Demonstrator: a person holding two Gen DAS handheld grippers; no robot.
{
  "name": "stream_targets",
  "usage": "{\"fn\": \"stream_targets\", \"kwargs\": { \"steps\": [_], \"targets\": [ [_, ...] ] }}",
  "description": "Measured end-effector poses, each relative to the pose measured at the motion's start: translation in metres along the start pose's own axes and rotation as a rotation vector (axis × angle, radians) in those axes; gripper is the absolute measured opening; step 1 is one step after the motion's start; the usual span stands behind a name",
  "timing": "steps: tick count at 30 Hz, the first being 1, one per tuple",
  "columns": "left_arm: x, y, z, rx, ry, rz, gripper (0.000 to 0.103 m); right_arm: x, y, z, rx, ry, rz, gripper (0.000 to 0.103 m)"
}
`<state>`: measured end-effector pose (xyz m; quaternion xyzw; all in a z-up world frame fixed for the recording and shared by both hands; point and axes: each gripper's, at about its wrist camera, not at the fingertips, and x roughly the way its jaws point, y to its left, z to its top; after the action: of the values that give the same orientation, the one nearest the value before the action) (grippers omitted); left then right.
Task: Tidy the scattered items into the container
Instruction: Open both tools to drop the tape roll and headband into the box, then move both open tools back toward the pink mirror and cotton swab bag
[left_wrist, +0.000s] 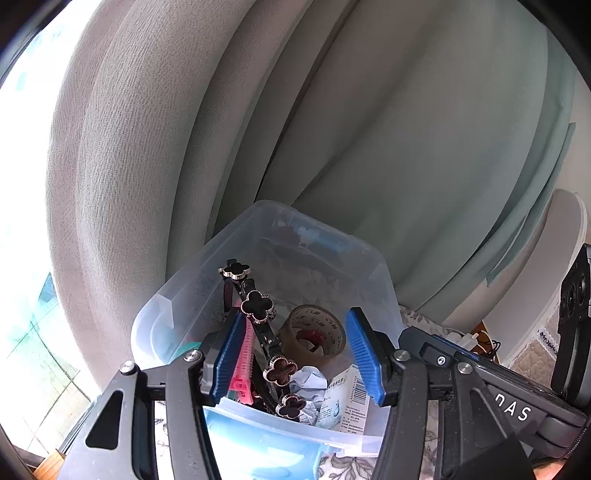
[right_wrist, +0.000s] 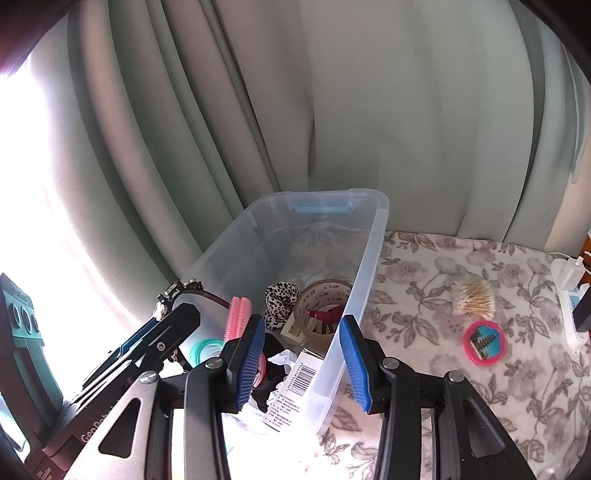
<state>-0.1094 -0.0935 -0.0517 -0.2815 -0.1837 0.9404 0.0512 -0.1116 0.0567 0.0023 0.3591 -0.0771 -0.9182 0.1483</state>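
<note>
A clear plastic bin (left_wrist: 373, 258) (right_wrist: 369, 254) stands before the curtain. Inside lie a brown tape roll (left_wrist: 314, 328) (right_wrist: 327, 295), a pink comb (left_wrist: 243, 354) (right_wrist: 238, 317), a leopard scrunchie (right_wrist: 280, 299), a barcoded box (left_wrist: 347, 395) (right_wrist: 295, 384) and crumpled tissue (left_wrist: 310, 380). A black headband with clover ornaments (left_wrist: 256, 306) leans in the bin between my left gripper's jaws; the left gripper (left_wrist: 295, 356) is open, its pads not pressing it. My right gripper (right_wrist: 303, 360) hangs open over the bin's near right wall, holding nothing.
On the floral cloth (right_wrist: 424, 266) right of the bin lie a bundle of cotton swabs (right_wrist: 474, 297) and a pink round case with a small comb (right_wrist: 484, 343). A white power strip (right_wrist: 569, 295) sits at the far right. Grey-green curtains (right_wrist: 369, 110) hang behind.
</note>
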Motion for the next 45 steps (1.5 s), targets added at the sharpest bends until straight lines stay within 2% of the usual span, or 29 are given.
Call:
{"fn": "stream_targets", "kwargs": {
  "steps": [2,7,13,18,30,36,40,42,45],
  "targets": [
    [-0.014,-0.002,-0.003,0.000,0.002,0.002,0.058,-0.003,-0.001,-0.002,0.004,-0.002,0.000,0.046],
    [-0.019,-0.005,-0.004,0.007,0.007,0.001,0.058,-0.003,-0.002,-0.007,0.013,0.014,0.000,0.046],
    [0.011,-0.001,-0.003,0.009,0.049,0.041,0.058,-0.013,0.000,-0.015,0.014,0.026,-0.001,0.046],
    [0.001,0.001,-0.003,0.010,0.054,0.080,0.059,-0.023,0.001,-0.018,0.015,0.020,0.003,0.046],
    [-0.030,-0.003,-0.002,0.027,0.024,0.065,0.059,-0.033,0.011,-0.020,-0.018,0.020,0.016,0.046],
    [-0.029,-0.009,0.002,0.046,0.009,0.064,0.064,-0.041,0.013,-0.020,-0.025,0.013,0.013,0.046],
    [-0.039,-0.015,0.005,0.062,-0.012,0.067,0.065,-0.051,0.013,-0.020,-0.023,-0.005,0.020,0.046],
    [-0.057,-0.019,0.005,0.073,-0.025,0.063,0.067,-0.057,0.010,-0.020,-0.017,-0.017,0.022,0.046],
    [-0.061,-0.031,0.007,0.086,-0.048,0.051,0.071,-0.069,0.001,-0.019,-0.002,-0.046,0.023,0.047]
  ]
}}
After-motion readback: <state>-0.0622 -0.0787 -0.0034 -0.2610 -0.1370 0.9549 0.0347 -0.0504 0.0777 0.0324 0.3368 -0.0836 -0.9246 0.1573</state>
